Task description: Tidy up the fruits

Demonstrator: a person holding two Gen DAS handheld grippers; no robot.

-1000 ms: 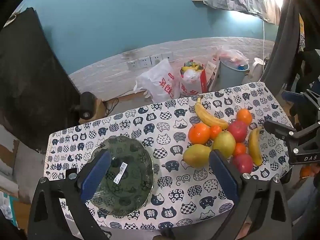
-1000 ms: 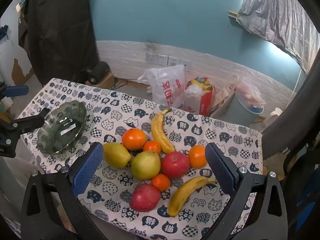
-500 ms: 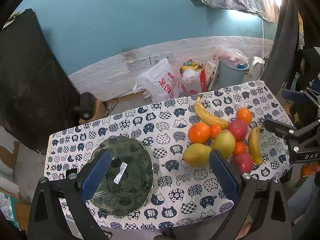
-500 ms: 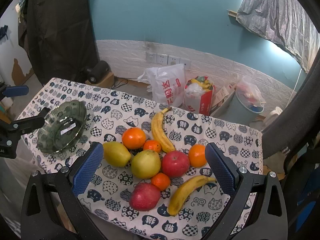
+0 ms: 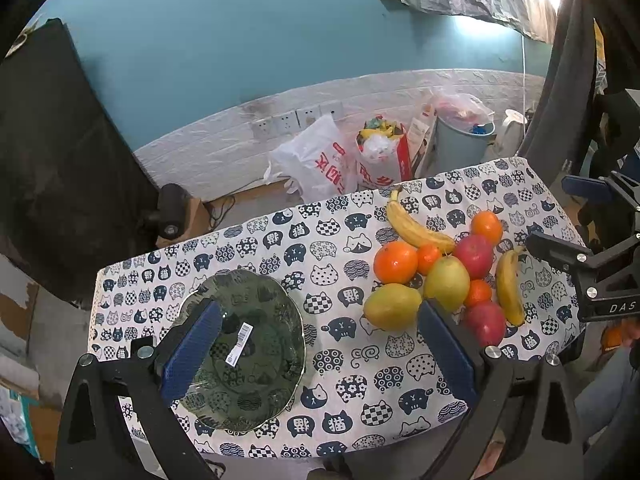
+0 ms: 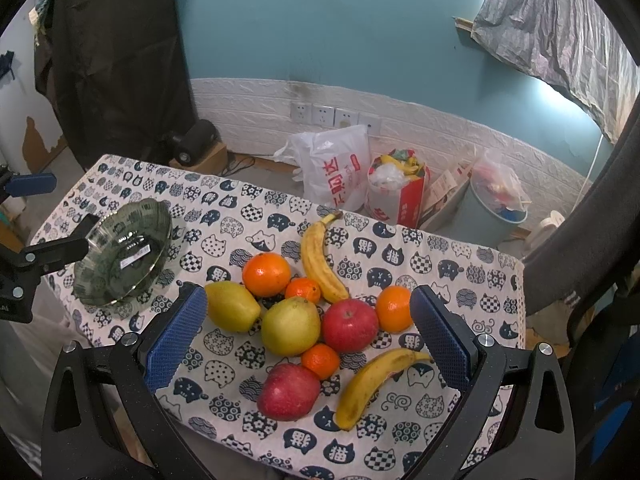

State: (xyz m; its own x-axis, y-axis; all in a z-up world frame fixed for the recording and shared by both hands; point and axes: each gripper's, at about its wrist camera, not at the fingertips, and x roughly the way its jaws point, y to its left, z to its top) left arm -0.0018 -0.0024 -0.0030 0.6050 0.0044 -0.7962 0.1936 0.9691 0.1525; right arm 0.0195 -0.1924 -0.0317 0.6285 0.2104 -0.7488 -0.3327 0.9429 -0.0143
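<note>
Green glass bowl (image 5: pixel 256 400) sits near tablecloth (image 5: pixel 352 364) edge, apart from fruit pile (image 6: pixel 304 320).

Fruit cluster (image 6: pixel 316 320) beside glass bowl (image 6: pixel 124 256)

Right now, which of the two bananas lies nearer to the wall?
The banana beside the big orange, its stem pointing toward the wall. The other banana lies at the near table edge.
</note>
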